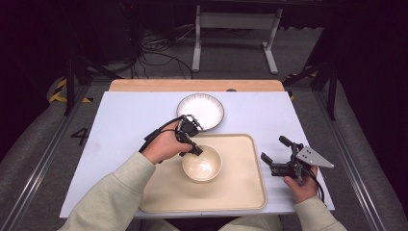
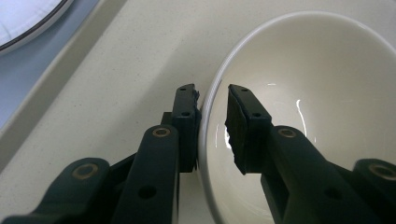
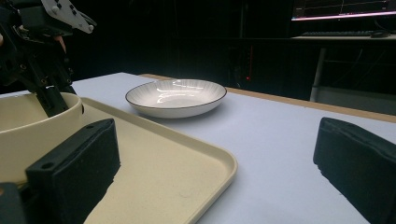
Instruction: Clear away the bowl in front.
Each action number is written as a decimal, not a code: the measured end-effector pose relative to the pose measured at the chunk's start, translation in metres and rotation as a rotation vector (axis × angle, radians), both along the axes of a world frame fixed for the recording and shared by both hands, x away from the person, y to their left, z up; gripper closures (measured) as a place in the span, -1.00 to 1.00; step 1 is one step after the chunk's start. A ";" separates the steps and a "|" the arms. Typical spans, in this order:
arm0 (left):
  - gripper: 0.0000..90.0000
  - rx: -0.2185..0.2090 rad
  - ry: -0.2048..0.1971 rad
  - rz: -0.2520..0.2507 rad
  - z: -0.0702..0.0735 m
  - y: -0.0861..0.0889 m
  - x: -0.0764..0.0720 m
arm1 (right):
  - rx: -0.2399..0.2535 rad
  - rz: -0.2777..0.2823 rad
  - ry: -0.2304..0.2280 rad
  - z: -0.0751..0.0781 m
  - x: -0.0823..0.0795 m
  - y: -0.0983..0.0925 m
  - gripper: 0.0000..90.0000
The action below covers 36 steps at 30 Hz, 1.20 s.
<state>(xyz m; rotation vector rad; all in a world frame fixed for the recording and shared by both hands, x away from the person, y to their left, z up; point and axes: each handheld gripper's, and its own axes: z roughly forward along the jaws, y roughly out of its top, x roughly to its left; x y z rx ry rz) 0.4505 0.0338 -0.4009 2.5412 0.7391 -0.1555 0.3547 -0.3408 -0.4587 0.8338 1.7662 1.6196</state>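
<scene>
Nearest the person, a cream tray [image 1: 243,190] lies on the pale blue-grey table [image 1: 120,120], and on it, left of centre, sits a cream bowl [image 1: 202,163], upright and empty. The bowl's rim at about ten o'clock is straddled by the left gripper [image 1: 190,147]. In the left gripper view one jaw is seen pressed against the outer wall while the other stands inside the bowl [image 2: 299,107] with a narrow gap to the inner wall, so the jaws are nearly but not fully closed on the rim and a firm hold cannot be claimed yet.

At about three o'clock from the bowl, just off the tray's right edge, the right gripper [image 1: 277,156] is held low above the table with its jaws spread wide and nothing between them; in its own view the tray [image 3: 187,158] and bare table are seen between the pads.

Farther off, at about twelve o'clock from the bowl and just beyond the tray's far edge, a white plate with a dark rim line [image 1: 200,111] rests on the table.

The bowl is judged to be glazed ceramic (its glossy highlights suggest as much): stiff, moderately heavy, smooth enough to slip, and breakable if dropped. A rim pinch is the natural hold, but the bowl is likely to tilt from a one-sided grip, so a deep, firm bite on the wall would be needed.
</scene>
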 end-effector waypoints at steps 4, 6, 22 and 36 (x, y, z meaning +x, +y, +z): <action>0.50 -0.016 -0.016 0.009 0.002 0.002 0.000 | 0.000 0.000 0.000 0.000 0.000 0.000 -0.98; 0.40 -0.024 -0.045 0.015 0.006 0.003 -0.002 | -0.001 0.001 0.000 0.000 0.000 0.000 -0.98; -0.57 -0.165 -0.230 0.050 0.033 0.026 -0.024 | 0.004 0.009 0.007 0.000 0.001 0.000 -0.99; -0.73 -0.332 -0.366 0.082 0.046 0.054 -0.052 | 0.006 0.014 0.016 0.000 0.002 -0.001 -0.99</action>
